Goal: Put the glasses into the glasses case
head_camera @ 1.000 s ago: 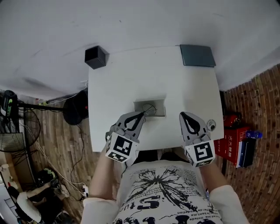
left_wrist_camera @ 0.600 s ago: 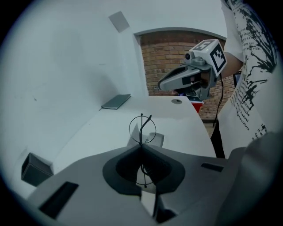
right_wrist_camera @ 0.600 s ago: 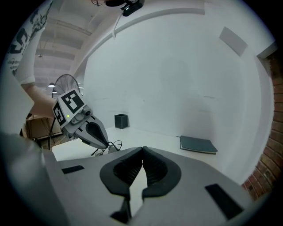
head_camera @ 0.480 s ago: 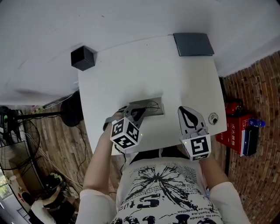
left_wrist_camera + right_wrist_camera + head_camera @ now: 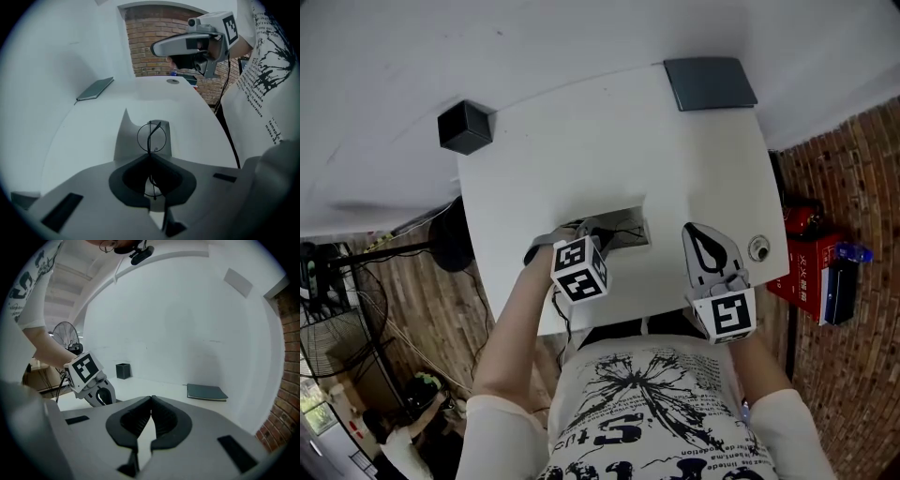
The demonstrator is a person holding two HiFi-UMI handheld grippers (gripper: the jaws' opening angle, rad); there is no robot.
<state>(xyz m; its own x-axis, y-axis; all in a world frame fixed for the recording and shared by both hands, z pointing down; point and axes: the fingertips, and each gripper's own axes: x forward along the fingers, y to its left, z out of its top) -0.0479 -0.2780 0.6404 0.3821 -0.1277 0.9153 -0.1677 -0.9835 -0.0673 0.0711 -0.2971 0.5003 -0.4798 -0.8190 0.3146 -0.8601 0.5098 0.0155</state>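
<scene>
On the white table [image 5: 581, 159] lies an open grey glasses case [image 5: 628, 232], near the front edge. My left gripper [image 5: 592, 228] points steeply down over it and is shut on thin wire-rimmed glasses [image 5: 622, 228]. In the left gripper view the frame runs through the closed jaws [image 5: 151, 157], and one round lens [image 5: 152, 137] hangs just above the case [image 5: 123, 140]. Whether the glasses touch the case I cannot tell. My right gripper [image 5: 698, 231] hovers to the right of the case, shut and empty, its pads [image 5: 159, 416] pressed together. It also shows in the left gripper view [image 5: 157, 48].
A small black box [image 5: 465, 127] sits at the table's far left corner and a dark notebook [image 5: 710, 82] at the far right corner. A small round object [image 5: 758, 249] lies near the right edge. Red boxes [image 5: 802, 281] stand on the floor to the right.
My left gripper has tipped steeply downward, rolled, and sunk toward the case with the glasses in it. My right gripper has dropped slightly.
</scene>
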